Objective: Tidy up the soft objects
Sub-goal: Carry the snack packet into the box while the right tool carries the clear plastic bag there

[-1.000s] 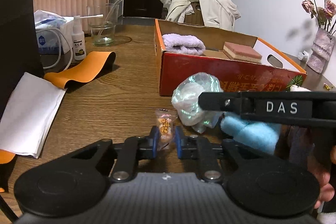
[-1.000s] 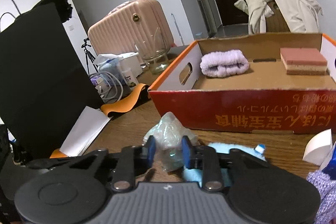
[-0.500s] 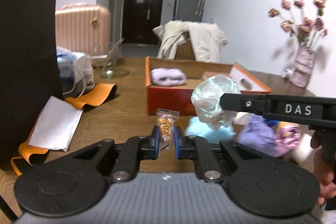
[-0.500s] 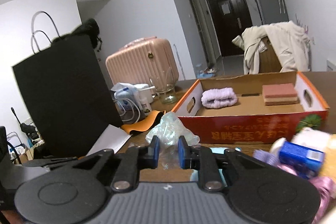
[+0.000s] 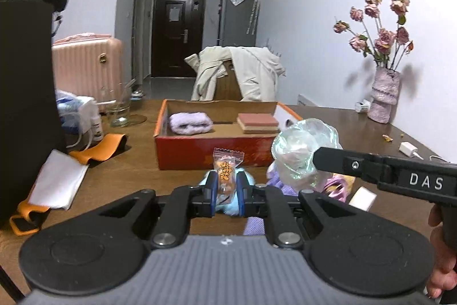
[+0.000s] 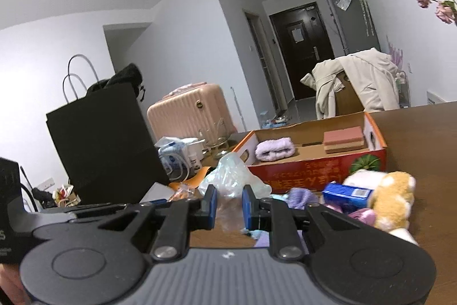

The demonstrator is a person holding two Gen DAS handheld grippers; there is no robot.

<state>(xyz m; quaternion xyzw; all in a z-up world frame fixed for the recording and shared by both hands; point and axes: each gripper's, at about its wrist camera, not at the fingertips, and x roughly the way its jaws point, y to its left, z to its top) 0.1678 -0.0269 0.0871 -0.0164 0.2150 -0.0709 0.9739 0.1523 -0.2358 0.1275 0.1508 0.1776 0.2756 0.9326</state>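
Two grippers, both loaded and lifted above the table [image 5: 128,162]. Left gripper [image 5: 225,192]: fingers pressed onto a small wrapped snack packet [image 5: 225,172], packet upright, long axis vertical, top crimp standing above the fingertips. Right gripper [image 6: 228,203]: fingers pinch the lower tail of a crumpled clear plastic bag [image 6: 230,179]; the bag's bulk balloons above and ahead of the fingers. Left wrist view shows the same bag to the right of the packet, at much the same height.

Below and near: loose pile of soft things, blue fluffy piece [image 5: 228,203], purple knit [image 6: 300,196], yellow plush toy [image 6: 394,195].

Farther: red cardboard box [image 5: 211,153], straight ahead of both grippers, long axis running left-right, already holding a lilac towel roll [image 5: 190,122] at left and a pink sponge [image 5: 258,122] at right. Open floor between them. Judgement: bag sits nearer the box's right end; packet lines up with the middle gap.
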